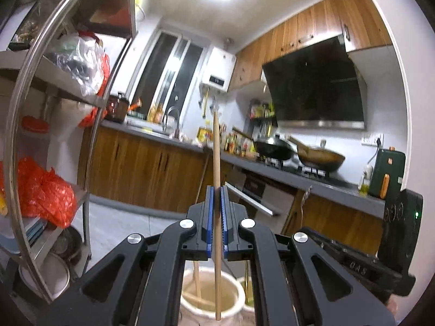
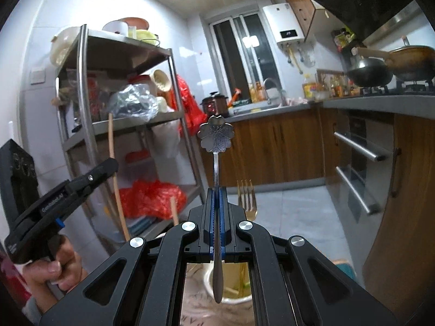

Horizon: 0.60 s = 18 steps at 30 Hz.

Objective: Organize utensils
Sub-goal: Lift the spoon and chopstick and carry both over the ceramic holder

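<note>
My left gripper is shut on a wooden chopstick and holds it upright; its lower end hangs over a cream utensil cup that holds another chopstick. My right gripper is shut on a silver spoon with a flower-shaped bowl pointing up; its handle end hangs over a second cup. A gold fork stands in that cup. The left gripper and its chopstick show at the left of the right wrist view.
A steel shelf rack with red bags stands to the left. A counter with woks, a sink and bottles runs along the far wall and right. Oven handles stick out at right. A patterned cloth lies under the cups.
</note>
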### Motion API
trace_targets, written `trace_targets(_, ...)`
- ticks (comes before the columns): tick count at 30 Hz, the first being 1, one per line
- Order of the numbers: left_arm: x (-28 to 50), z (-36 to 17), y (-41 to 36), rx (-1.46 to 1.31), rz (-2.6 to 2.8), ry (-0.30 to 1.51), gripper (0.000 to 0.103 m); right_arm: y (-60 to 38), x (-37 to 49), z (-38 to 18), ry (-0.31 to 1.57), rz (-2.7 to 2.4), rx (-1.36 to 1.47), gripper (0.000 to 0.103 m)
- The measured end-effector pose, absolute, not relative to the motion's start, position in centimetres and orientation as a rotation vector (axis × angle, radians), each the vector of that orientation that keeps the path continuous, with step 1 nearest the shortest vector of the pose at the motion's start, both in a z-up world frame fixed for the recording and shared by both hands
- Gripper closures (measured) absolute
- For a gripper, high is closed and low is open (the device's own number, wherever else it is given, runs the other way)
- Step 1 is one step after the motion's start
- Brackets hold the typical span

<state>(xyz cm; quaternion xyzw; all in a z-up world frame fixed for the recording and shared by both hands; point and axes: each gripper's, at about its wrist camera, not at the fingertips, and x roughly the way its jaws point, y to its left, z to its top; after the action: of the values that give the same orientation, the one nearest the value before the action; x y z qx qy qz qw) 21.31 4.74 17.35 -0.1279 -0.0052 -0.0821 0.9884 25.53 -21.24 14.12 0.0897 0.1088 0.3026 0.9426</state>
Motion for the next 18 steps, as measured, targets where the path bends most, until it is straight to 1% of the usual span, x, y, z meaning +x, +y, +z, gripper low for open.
trace_targets(4,22.1,17.0,4.2,-0.241,-0.146,-0.047,0.098,-20.9,26.2,13.6,0.208,0.594,0.183,0.099)
trace_targets(7,22.8,16.1,3.7,-0.233,-0.150,-0.033,0.098,-20.7,26.7,12.8,0.215,0.577,0.175,0.099)
trace_targets(18,23.2,12.0,2.0,-0.155,-0.147,0.105,0.098,-19.3,27.6,9.9,0.306,0.567,0.117,0.099)
